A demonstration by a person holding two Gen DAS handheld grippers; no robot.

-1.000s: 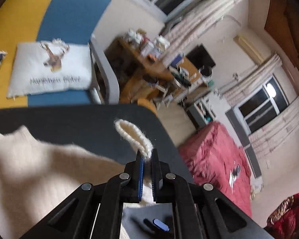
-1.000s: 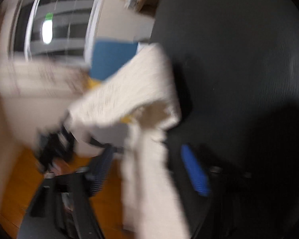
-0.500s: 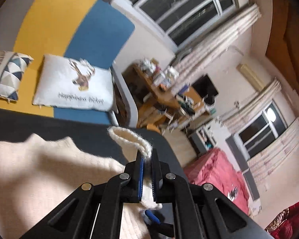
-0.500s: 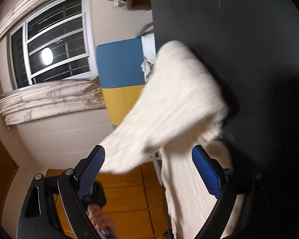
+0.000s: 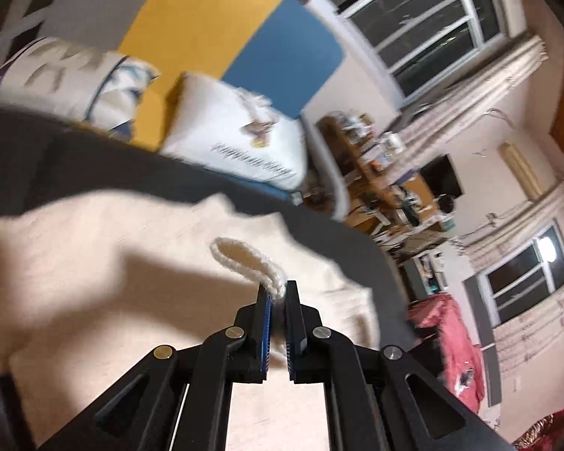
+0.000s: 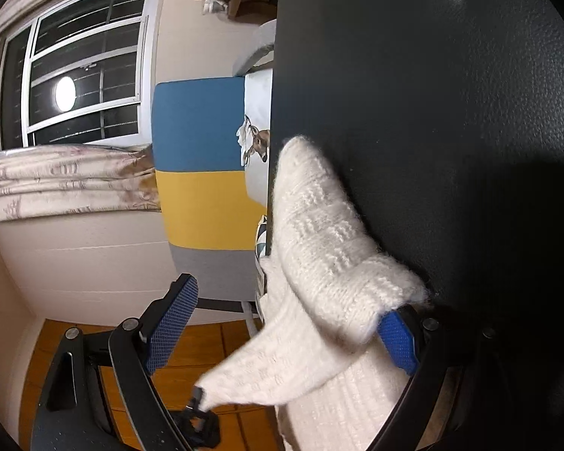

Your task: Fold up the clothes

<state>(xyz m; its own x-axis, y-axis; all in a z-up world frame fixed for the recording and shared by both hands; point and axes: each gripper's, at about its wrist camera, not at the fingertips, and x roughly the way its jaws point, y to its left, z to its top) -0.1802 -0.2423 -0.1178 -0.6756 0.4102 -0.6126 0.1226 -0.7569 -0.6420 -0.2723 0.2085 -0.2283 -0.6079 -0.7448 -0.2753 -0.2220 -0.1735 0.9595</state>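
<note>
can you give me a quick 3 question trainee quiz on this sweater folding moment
1. True or false: the left claw is shut on a looped edge of the cream sweater.
2. The right claw is: A) shut on the sweater B) open C) holding a pillow.
3. What colour is the table under the sweater?

Key: 1 true; 2 B; 3 black.

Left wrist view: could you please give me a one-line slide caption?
Left gripper shut on a cream sweater's knit edge above the dark table.
</note>
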